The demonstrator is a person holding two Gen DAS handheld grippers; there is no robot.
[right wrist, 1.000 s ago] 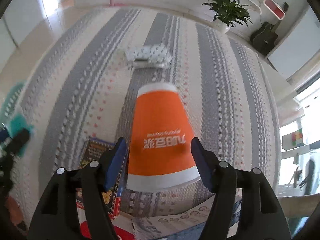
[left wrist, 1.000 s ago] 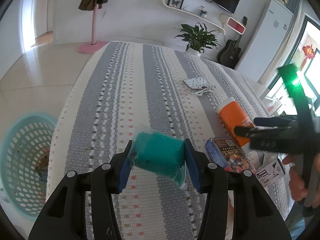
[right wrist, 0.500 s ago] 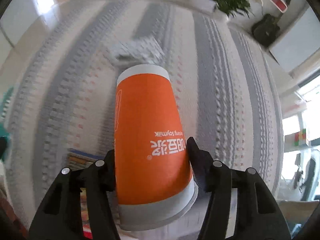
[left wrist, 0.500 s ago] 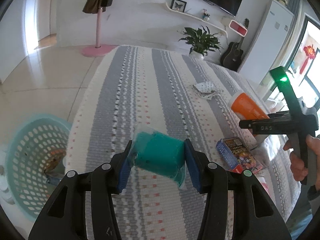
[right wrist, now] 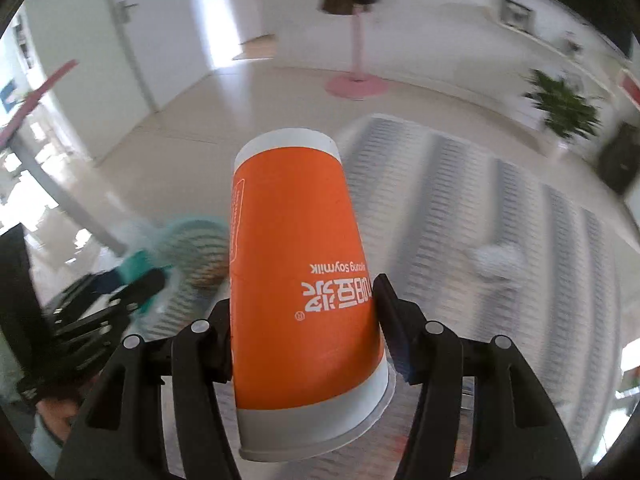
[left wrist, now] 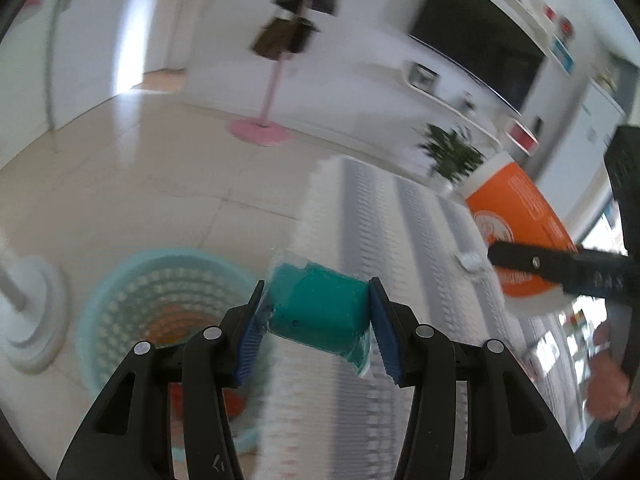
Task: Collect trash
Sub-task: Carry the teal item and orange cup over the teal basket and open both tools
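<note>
Item one: my left gripper [left wrist: 316, 316], blue ribbed pads on black fingers, jaws part-closed and clamped on a teal soft block in a clear plastic wrapper [left wrist: 320, 316]. The block sits crosswise between the pads, its wrapper end sticking out past the right pad. It hangs over the edge of a bed covered in a grey-and-white striped woven spread [left wrist: 360, 400].

Item two: my right gripper [right wrist: 304, 312], black fingers, jaws closed on an orange paper cup with white bands and white "soymilk" lettering [right wrist: 296, 264]. I hold the cup near its wider rim, which points back toward the camera; the narrow base points away. From the left wrist view I see the same cup [left wrist: 516, 224] held in the air above the bed.

Item three: a pale turquoise perforated plastic basket [left wrist: 120, 304] on the cream tiled floor [left wrist: 140, 184], just beside the bed, with orange-coloured items inside, too blurred to name.

Item four: a pink-based coat stand [left wrist: 260, 132], far across the floor; a green potted plant [left wrist: 452, 156] beyond the bed.
</note>
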